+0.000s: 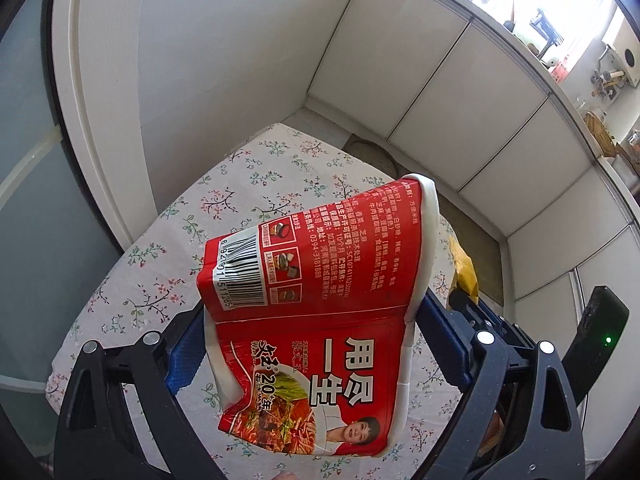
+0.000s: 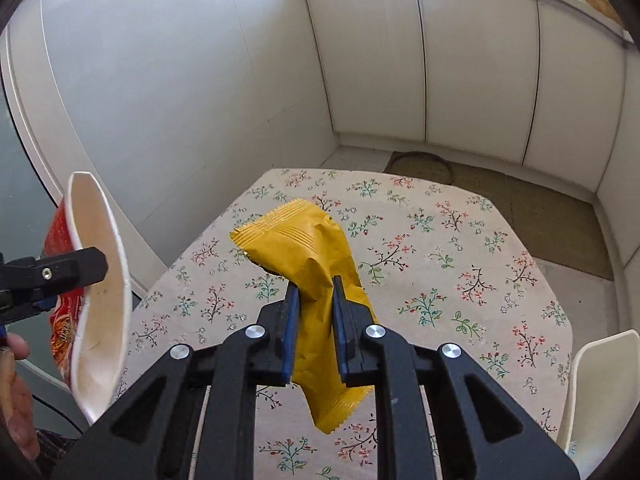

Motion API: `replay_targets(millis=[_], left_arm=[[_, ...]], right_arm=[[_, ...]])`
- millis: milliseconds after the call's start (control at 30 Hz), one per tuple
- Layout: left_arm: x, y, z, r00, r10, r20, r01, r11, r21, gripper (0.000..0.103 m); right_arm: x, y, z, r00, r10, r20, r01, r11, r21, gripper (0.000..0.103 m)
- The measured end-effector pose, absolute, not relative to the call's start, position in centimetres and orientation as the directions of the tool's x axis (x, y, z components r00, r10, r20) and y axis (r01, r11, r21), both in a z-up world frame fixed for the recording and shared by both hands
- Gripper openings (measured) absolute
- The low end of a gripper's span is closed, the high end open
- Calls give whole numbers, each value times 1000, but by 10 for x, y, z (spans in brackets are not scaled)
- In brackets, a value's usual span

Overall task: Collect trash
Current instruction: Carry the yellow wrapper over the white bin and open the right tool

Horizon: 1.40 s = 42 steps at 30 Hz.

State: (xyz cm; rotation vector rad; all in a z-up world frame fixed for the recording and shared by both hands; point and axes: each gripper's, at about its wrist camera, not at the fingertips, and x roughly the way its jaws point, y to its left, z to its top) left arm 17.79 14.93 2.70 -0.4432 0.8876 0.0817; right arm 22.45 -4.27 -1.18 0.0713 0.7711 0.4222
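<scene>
A crushed red noodle cup [image 1: 316, 304] with a white rim hangs above the floral table [image 1: 248, 184], and my left gripper [image 1: 316, 344] is shut on it, blue pads pressing its sides. The right wrist view shows the same cup [image 2: 96, 312] at the left edge, its white inside facing the camera. My right gripper [image 2: 314, 320] is shut on a yellow snack wrapper [image 2: 304, 252], lifted clear of the tablecloth [image 2: 440, 264]. The wrapper's end [image 1: 464, 272] peeks out past the cup's rim, with the right gripper beneath it.
White cabinet doors [image 2: 420, 60] and a white wall [image 2: 180, 80] enclose the table's far side. A round mat [image 2: 420, 166] lies on the floor beyond the table. A white chair back [image 2: 600, 392] stands at the right edge. A person's hand [image 2: 16, 392] shows at the lower left.
</scene>
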Motion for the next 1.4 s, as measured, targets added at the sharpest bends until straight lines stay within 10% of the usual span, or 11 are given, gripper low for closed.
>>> replay_targets(millis=[1400], left_arm=[[172,-20,58,717,-279,-639,50,935,-352,89]], right_arm=[[127,-206,45,889,76,-451,-5,988,156,16]])
